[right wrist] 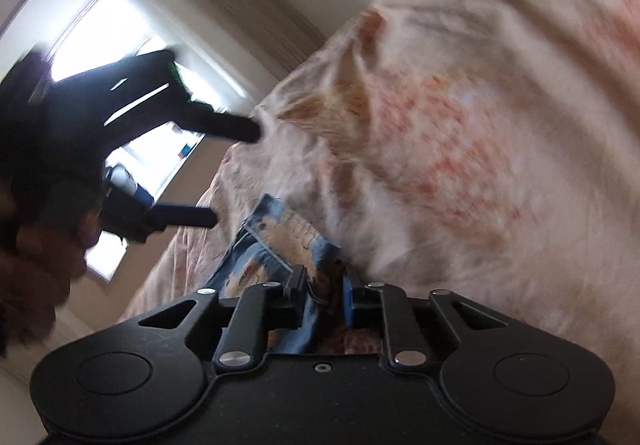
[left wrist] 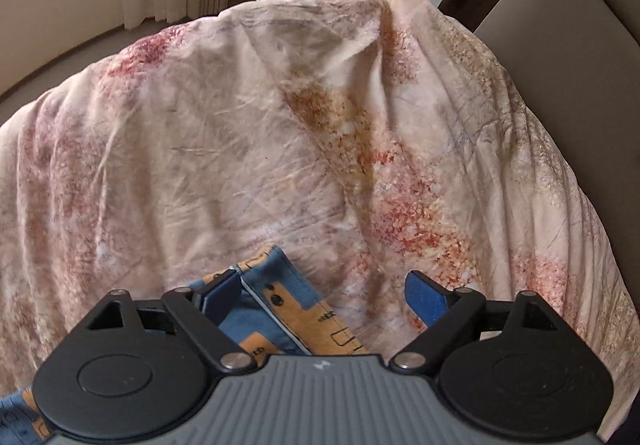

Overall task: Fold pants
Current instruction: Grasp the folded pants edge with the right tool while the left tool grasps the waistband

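The left gripper is tipped steeply down over the bed, its fingers spread wide and released, with the blue patterned pants lying on the pink floral bedspread just under its left finger. The right gripper, angled more shallowly, has its fingers drawn close around a fold of the pants; blur hides whether they pinch it. In the right view a hand holds the left gripper raised above the bedspread.

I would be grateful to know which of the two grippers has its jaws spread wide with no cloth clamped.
The left gripper: its jaws stand far apart above the pants. The right gripper has its jaws drawn close around a fold of the pants.
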`<state>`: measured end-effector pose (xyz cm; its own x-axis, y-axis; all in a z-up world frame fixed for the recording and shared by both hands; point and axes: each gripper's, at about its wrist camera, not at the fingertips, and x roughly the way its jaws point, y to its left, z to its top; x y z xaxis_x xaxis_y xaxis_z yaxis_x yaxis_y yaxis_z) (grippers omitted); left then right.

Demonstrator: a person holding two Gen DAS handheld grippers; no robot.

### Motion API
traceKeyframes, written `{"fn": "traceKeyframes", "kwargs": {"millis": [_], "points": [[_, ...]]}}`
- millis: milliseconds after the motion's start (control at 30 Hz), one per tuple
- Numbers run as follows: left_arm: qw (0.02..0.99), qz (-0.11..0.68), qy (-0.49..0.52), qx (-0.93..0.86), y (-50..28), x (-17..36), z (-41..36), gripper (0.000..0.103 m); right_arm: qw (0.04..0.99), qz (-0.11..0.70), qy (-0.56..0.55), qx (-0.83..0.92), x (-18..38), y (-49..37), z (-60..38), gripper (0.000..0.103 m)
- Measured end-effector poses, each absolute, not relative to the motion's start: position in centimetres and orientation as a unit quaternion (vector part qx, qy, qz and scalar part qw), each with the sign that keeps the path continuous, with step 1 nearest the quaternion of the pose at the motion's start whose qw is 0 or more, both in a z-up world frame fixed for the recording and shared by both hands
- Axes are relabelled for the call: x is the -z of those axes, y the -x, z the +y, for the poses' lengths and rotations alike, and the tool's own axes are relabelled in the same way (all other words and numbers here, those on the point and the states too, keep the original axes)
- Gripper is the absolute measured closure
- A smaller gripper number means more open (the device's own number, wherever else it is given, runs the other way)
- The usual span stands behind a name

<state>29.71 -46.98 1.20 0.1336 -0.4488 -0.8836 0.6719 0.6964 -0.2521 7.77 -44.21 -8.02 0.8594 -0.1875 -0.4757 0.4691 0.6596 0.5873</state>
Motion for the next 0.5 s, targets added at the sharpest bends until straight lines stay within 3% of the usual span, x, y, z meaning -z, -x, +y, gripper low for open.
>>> {"fn": "traceKeyframes", "kwargs": {"millis": [233, 333, 500], "points": [[0.741, 0.55, -0.132, 0.361, -29.0, -2.2, -48.0, 0.017, 0.961, 0.199, -0.111, 0.156, 5.5, -9.3, -37.8, 0.087], [0.733, 0.548, -0.176, 0.362, -28.2, -2.1, -48.7, 0.017, 0.967, 0.2, -0.062, 0.148, 5.5, -9.4, -36.4, 0.087], [0.725, 0.546, -0.235, 0.348, -26.8, -1.1, -49.7, 0.027, 0.968, 0.204, -0.032, 0.143, 5.5, -9.4, -35.7, 0.087]]}}
